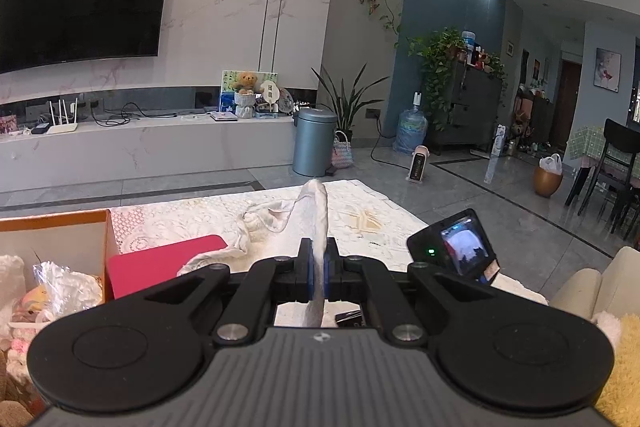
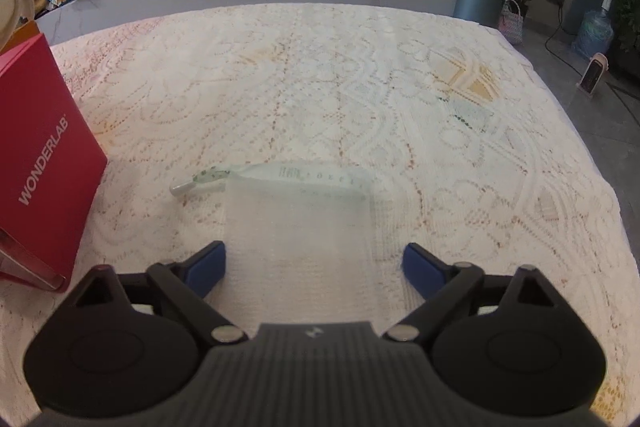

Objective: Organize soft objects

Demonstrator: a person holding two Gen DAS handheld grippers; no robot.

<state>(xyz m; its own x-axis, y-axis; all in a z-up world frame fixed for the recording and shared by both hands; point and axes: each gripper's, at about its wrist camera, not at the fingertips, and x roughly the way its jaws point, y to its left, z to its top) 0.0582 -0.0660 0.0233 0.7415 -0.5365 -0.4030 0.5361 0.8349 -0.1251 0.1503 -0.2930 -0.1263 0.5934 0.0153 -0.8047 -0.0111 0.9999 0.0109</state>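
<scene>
My left gripper is clenched on a white cloth; the blue pads pinch a thin fold that stands up between them, and the rest trails off to the left onto the lace table, beside the red box. An orange box of soft things sits at the far left. My right gripper is released, jaws wide, nothing gripped. It hangs over a clear zip bag lying flat on the table, its near edge between the fingertips, its zip on the far side.
</scene>
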